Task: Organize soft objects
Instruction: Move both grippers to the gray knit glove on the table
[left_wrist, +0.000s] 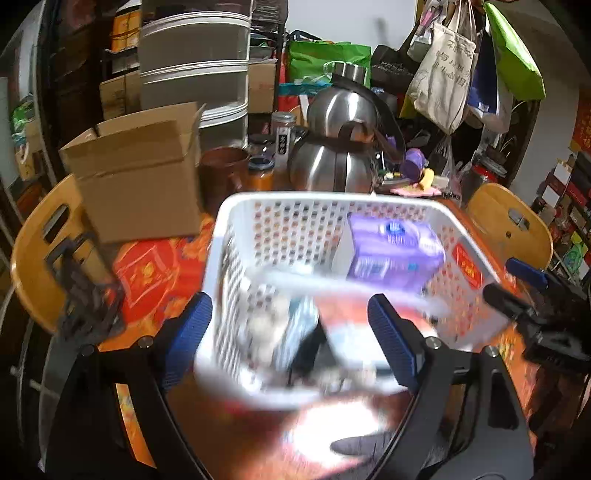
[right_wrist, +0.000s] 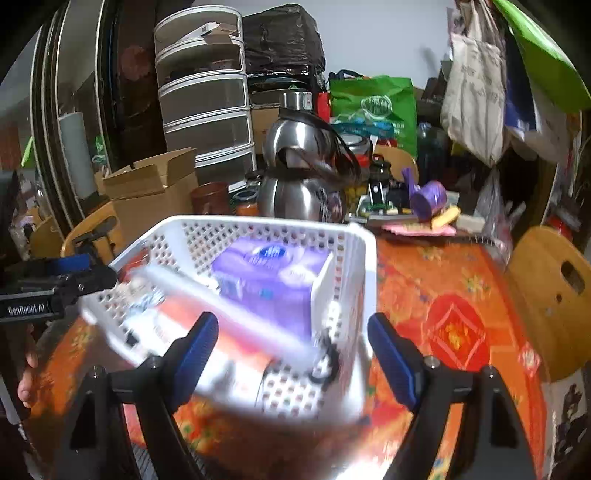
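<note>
A white perforated basket (left_wrist: 288, 221) stands on the orange-red tablecloth; it also shows in the right wrist view (right_wrist: 258, 230). A purple soft pack (left_wrist: 395, 254) lies in its far right compartment, also in the right wrist view (right_wrist: 269, 273). Blurred soft items fill the near compartment (left_wrist: 284, 332). My left gripper (left_wrist: 290, 339) is open at the basket's near rim. My right gripper (right_wrist: 291, 354) is open at the basket's near right corner. Each gripper shows at the other view's edge, the right one (left_wrist: 532, 291) and the left one (right_wrist: 70, 277).
A cardboard box (left_wrist: 140, 173) stands left of the basket. Steel kettles (left_wrist: 340, 147), jars and a brown cup (left_wrist: 225, 166) crowd the table's back. Wooden chairs stand at the left (left_wrist: 40, 251) and right (right_wrist: 550, 295). Bags hang at the upper right (left_wrist: 447, 74).
</note>
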